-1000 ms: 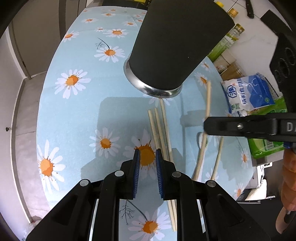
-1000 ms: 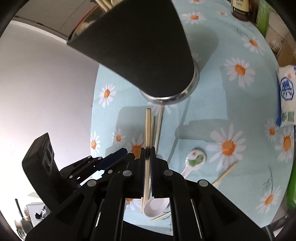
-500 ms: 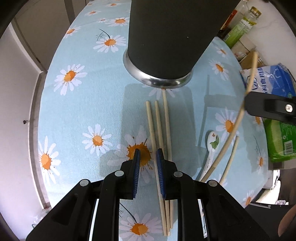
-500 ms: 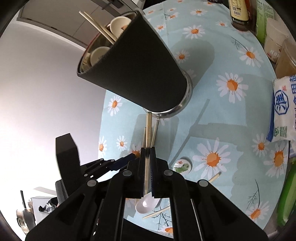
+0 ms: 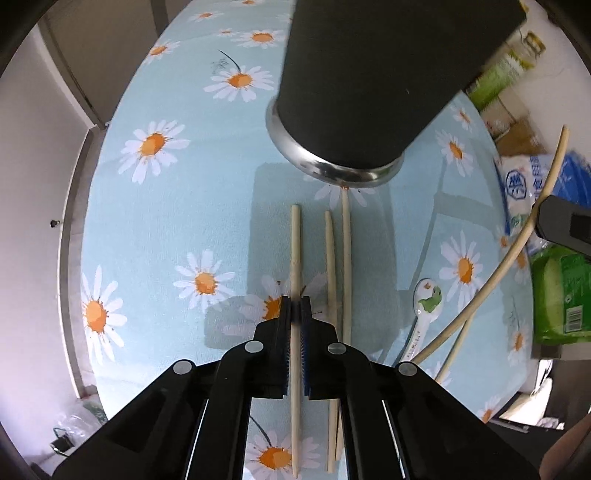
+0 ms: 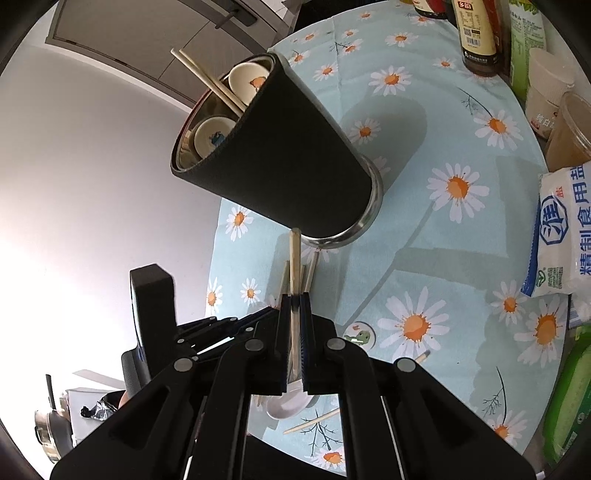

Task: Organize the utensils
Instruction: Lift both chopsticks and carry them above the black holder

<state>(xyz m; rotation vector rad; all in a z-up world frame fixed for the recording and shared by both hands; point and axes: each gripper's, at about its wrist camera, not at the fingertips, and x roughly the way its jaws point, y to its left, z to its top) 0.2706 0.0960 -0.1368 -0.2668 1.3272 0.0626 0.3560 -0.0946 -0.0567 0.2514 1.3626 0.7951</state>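
Note:
A tall black utensil holder (image 5: 373,77) with a steel base stands on the daisy tablecloth; in the right wrist view the holder (image 6: 280,151) contains chopsticks and spoons. My left gripper (image 5: 294,308) is shut on a pale chopstick (image 5: 295,251) low over the cloth. Two more chopsticks (image 5: 338,258) lie just right of it. My right gripper (image 6: 294,301) is shut on another chopstick (image 6: 294,258), held in the air below the holder's rim; that chopstick shows in the left wrist view (image 5: 517,240). A white ceramic spoon (image 5: 424,314) lies on the cloth.
A salt bag (image 6: 561,236), sauce bottles (image 6: 476,33), plastic cups (image 6: 565,125) and green packs (image 5: 561,295) crowd the table's right side. Another chopstick (image 6: 310,424) and the spoon's bowl (image 6: 288,400) lie near the front edge. The table edge curves at left (image 5: 85,236).
My left gripper has closed on the leftmost chopstick on the cloth. My right gripper has risen with its chopstick, so the holder's open top now shows.

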